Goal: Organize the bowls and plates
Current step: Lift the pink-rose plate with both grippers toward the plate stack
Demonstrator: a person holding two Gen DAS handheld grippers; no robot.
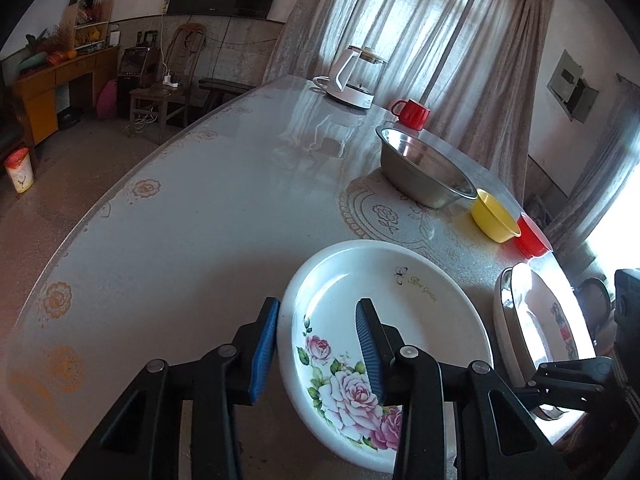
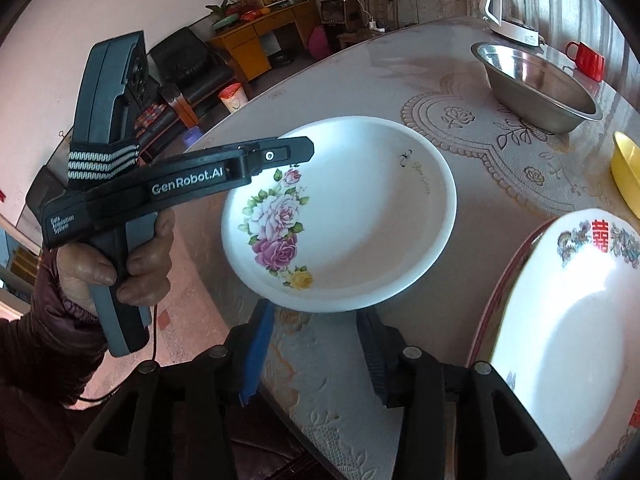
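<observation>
A white plate with pink roses (image 1: 400,312) lies on the table; it also shows in the right wrist view (image 2: 352,216). My left gripper (image 1: 320,340) is open, with its jaws astride the plate's left rim, one finger outside and one over the plate. It shows from the side in the right wrist view (image 2: 280,154). My right gripper (image 2: 316,352) is open and empty, just short of the plate's near edge. A second white plate with a red emblem (image 2: 568,320) lies to the right, seen also in the left wrist view (image 1: 536,320).
A steel bowl (image 1: 424,168), a yellow bowl (image 1: 494,216) and a red bowl (image 1: 530,236) stand along the table's far right side. A red mug (image 1: 412,112) and a white kettle (image 1: 352,76) stand behind them. The table edge (image 2: 224,120) is at the left.
</observation>
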